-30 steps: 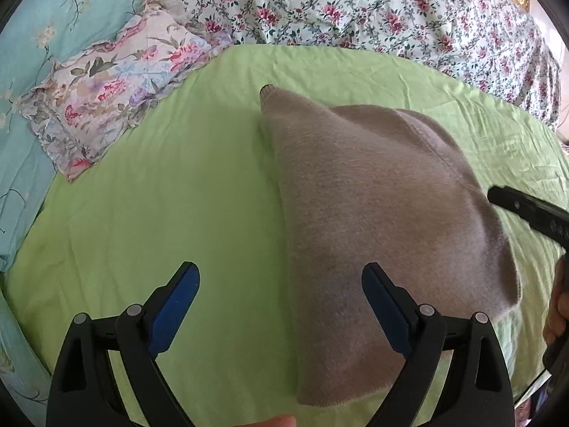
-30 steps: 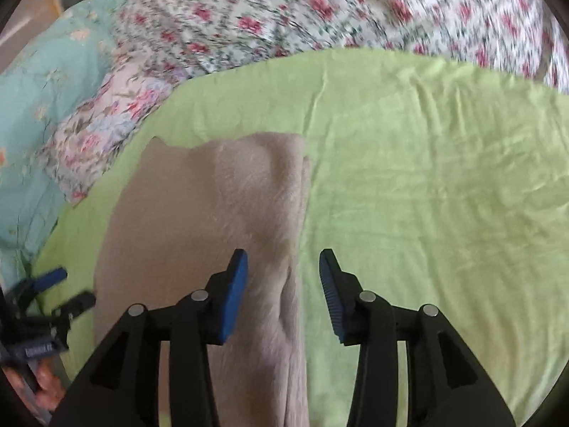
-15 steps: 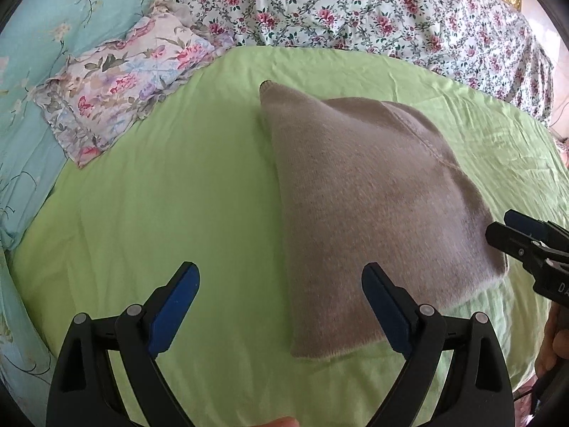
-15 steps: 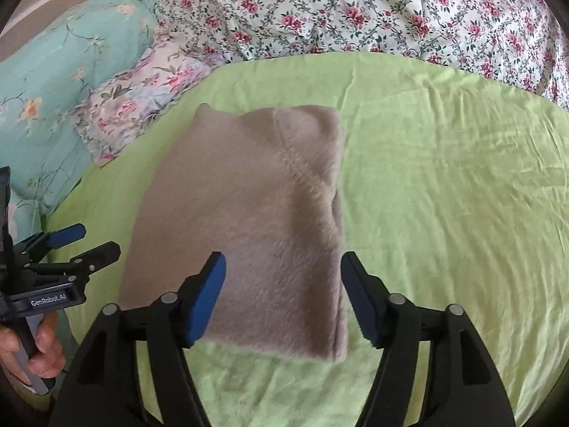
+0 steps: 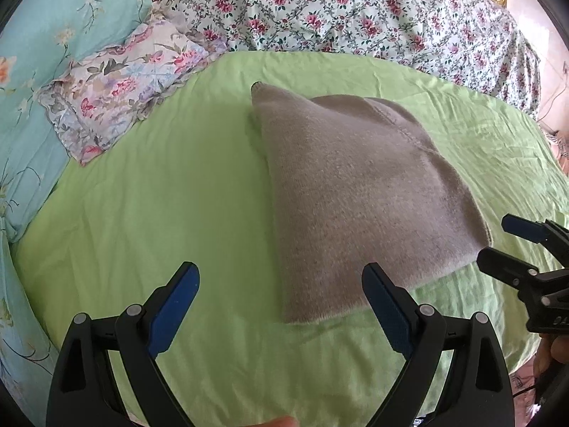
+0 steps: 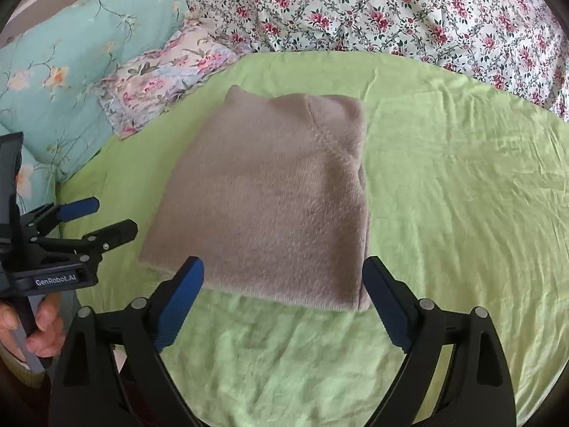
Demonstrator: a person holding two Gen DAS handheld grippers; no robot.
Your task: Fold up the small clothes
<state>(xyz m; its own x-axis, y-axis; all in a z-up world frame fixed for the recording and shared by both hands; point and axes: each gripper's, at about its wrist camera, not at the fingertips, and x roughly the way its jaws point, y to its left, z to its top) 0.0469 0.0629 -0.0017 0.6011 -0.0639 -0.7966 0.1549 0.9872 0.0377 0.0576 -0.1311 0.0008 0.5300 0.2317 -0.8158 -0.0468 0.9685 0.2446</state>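
right wrist view shows the folded beige sweater point(image 6: 270, 206) lying flat on the green sheet point(image 6: 462, 195), both the left gripper point(image 5: 281, 295) and the right gripper point(image 6: 284, 288) spread wide, empty. a careless graze could rumple the fold's near edge.

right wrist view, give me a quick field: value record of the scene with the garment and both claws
garment: beige knit garment, folded into a compact rectangle
surface: green sheet, garment lies flat on it
left claw: open, holds nothing, apart from the garment's left edge
right claw: open, holds nothing, at the garment's near edge
behind: floral pillow, floral quilt
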